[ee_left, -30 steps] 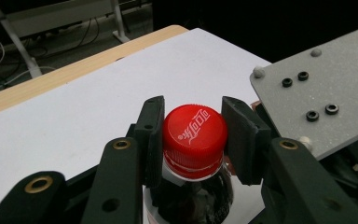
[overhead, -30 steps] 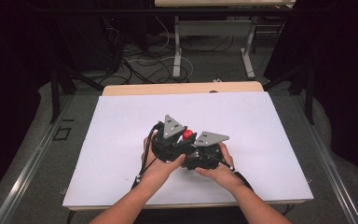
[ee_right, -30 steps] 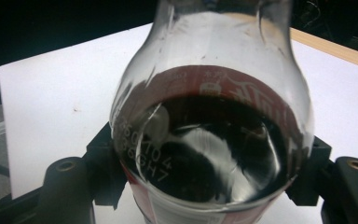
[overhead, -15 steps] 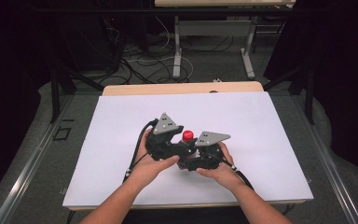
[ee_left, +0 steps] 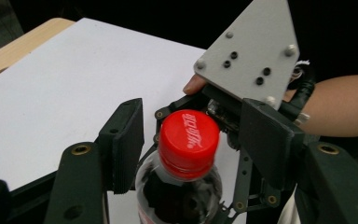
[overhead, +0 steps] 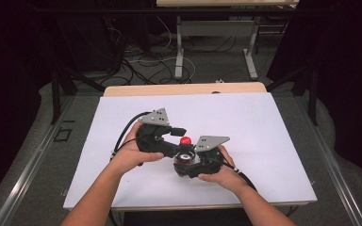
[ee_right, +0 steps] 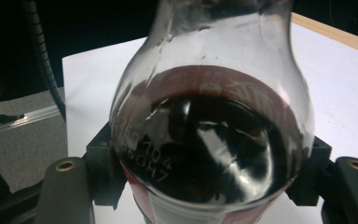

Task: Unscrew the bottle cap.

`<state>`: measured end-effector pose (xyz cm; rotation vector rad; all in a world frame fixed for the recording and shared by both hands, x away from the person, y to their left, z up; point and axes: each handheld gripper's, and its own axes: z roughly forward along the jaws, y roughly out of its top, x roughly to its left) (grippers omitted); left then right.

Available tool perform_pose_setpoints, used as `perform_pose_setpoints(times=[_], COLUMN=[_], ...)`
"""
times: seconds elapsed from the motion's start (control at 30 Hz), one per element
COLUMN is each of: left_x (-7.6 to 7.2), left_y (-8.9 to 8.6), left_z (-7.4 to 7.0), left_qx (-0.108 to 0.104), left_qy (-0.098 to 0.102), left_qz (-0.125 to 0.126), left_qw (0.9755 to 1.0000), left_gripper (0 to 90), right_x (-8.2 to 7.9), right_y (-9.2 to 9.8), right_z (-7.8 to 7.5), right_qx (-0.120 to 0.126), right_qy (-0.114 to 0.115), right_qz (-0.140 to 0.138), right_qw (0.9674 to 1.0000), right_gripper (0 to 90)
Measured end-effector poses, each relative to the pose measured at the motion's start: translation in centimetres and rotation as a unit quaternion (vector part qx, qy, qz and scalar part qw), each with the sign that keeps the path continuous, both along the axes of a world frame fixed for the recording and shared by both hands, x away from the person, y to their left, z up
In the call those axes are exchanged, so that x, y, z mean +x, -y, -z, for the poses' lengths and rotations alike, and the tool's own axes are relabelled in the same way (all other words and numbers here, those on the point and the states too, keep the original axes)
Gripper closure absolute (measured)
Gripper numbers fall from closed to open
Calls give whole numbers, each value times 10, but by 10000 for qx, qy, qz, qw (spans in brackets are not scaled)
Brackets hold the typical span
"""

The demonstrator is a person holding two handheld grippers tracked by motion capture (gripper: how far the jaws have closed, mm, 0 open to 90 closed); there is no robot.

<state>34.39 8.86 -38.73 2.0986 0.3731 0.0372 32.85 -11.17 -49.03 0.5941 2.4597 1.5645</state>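
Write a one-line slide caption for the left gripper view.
Left gripper open around the red cap of a cola bottle, pads clear of it, white table behind.

Upright red-capped cola bottle [ee_left: 182, 177], capped.

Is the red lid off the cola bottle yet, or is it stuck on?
Not yet. Done: the right gripper is shut on the cola bottle, keeping it upright. In hand: the left gripper has just opened its jaws; they stand either side of the red cap, apart from it. Left: grip, twist, lift off.
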Motion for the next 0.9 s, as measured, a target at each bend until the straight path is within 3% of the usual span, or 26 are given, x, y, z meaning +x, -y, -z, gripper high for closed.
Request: perform_pose_setpoints(times=[0.2,0.33,0.5,0.63,0.73,0.9], left_x=[2,1,0,-3,-6,-12], left_y=[4,5,6,7,10,17], left_z=[3,2,1,0,2,3], left_qx=[133,179,246,260,168,190], left_qy=[21,47,99,146,156,272], left_qz=[110,197,207,5,-279,-790], left_qw=[9998,9996,9994,9996,9993,9963], left_gripper=[481,599,609,613,614,615], right_x=[-1,-1,-1,-1,-1,1], right_y=[0,0,0,0,0,1], right_z=[0,0,0,-1,-1,0], right_qx=[-64,-64,-63,-57,-37,-6], right_qy=[-1,-12,-6,-10,-4,-19], right_qz=[-151,-175,-176,-91,25,266], right_qw=[9999,9998,9998,9999,10000,9996], right_gripper=[296,296,296,296,296,296])
